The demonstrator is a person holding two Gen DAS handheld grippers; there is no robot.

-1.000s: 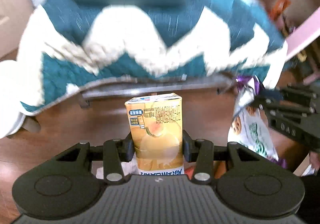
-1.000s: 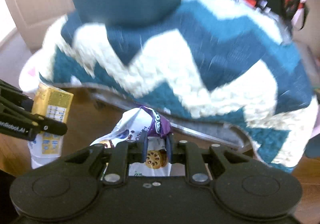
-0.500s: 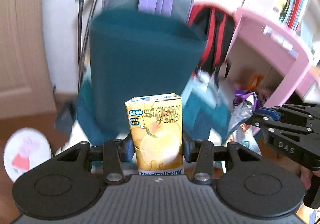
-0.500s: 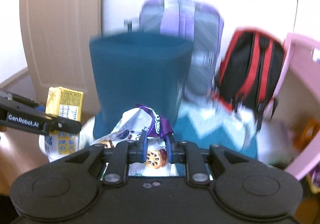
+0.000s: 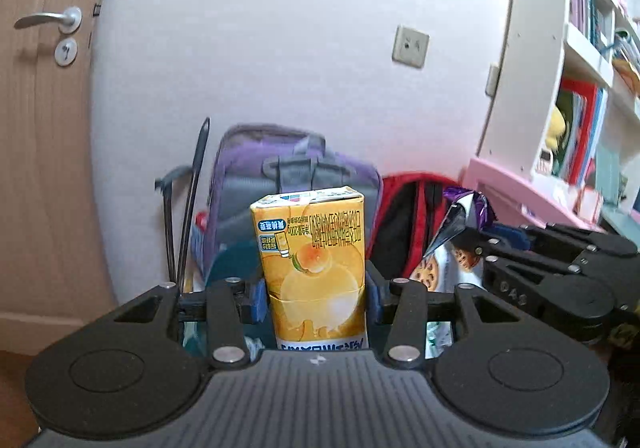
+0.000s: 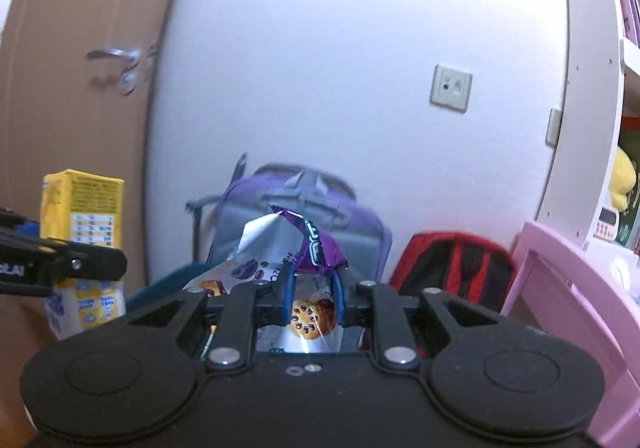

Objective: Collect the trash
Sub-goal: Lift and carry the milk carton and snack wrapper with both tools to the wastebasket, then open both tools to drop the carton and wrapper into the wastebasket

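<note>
The left hand-held gripper (image 5: 316, 294) clamps a yellow juice carton (image 5: 314, 268) upright at lower centre of the left wrist view, its print upside down. The right hand-held gripper (image 6: 312, 302) pinches a crumpled purple cookie wrapper (image 6: 308, 248) at lower centre of the right wrist view. Behind them a purple backpack (image 5: 248, 175) and a red-and-black backpack (image 6: 452, 268) lean against the white wall (image 5: 280, 47), with a pink shelf (image 6: 568, 280) at right.
</note>
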